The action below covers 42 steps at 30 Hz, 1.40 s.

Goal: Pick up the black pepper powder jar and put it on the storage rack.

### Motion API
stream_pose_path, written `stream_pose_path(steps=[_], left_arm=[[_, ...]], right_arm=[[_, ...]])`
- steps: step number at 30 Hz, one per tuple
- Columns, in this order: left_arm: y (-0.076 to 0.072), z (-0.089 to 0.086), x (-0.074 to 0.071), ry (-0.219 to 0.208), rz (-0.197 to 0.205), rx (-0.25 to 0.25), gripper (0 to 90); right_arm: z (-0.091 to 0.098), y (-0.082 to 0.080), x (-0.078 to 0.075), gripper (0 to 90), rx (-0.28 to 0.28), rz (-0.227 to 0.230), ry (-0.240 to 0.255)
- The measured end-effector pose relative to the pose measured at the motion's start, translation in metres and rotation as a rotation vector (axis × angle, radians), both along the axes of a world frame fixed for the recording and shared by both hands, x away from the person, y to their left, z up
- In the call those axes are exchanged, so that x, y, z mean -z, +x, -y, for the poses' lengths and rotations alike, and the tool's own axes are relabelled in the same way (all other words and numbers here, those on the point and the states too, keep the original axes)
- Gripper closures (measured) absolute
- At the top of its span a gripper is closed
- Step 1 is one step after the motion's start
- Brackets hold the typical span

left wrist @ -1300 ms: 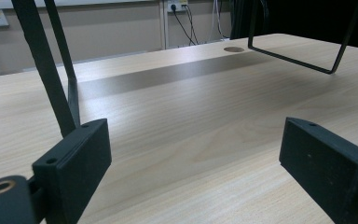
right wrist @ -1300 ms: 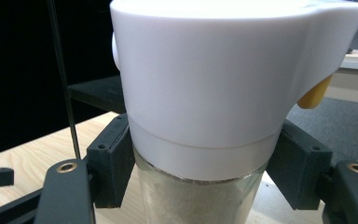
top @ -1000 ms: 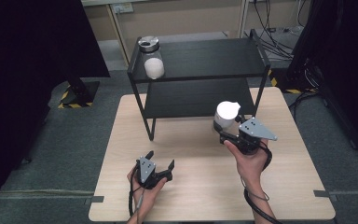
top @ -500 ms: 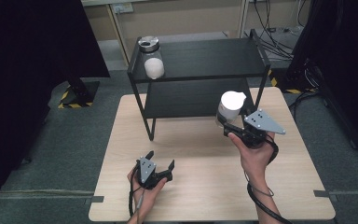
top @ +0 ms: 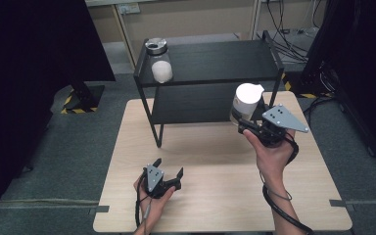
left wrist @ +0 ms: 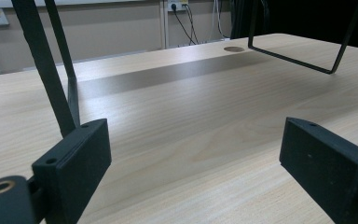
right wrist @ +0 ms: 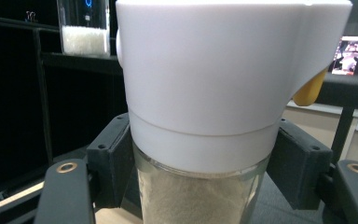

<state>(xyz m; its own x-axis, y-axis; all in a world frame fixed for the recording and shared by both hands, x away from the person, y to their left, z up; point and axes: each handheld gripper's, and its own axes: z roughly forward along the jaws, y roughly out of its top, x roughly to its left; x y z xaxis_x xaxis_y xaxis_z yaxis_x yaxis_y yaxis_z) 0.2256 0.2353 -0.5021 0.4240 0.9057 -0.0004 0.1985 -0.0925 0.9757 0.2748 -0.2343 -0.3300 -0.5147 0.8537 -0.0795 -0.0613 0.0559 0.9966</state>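
Two jaws of right gripper (right wrist: 200, 186) clamp white-lidded jar (right wrist: 214, 93) below lid; left gripper (left wrist: 196, 163) jaws spread, empty.

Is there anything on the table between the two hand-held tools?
No. In the high view, bare wooden table lies between the left tool and the right tool, which grips a white-lidded jar.

Black shelf (top: 210, 63) blocks the table's (top: 215, 196) far half; near half open.

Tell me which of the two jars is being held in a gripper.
The white-lidded jar, clamped between the right gripper's fingers beside the shelf. The metal-lidded jar stands free on the top shelf's left corner.
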Motion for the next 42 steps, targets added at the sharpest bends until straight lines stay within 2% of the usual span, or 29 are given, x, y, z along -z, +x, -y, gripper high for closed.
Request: stream_pose_path(steps=[16,32,42], left_arm=[[0.000,0.000,0.000,0.002,0.000,0.002,8.4],[0.001,0.000,0.000,0.001,-0.003,0.002,8.4],[0.001,0.000,-0.001,0.002,-0.004,0.003,8.4]], right_arm=[[-0.001,0.002,-0.026,30.8,0.016,0.018,0.021],[0.004,0.011,-0.047,30.8,0.012,0.029,0.077],[0.003,0.015,-0.063,30.8,0.021,0.045,0.076]])
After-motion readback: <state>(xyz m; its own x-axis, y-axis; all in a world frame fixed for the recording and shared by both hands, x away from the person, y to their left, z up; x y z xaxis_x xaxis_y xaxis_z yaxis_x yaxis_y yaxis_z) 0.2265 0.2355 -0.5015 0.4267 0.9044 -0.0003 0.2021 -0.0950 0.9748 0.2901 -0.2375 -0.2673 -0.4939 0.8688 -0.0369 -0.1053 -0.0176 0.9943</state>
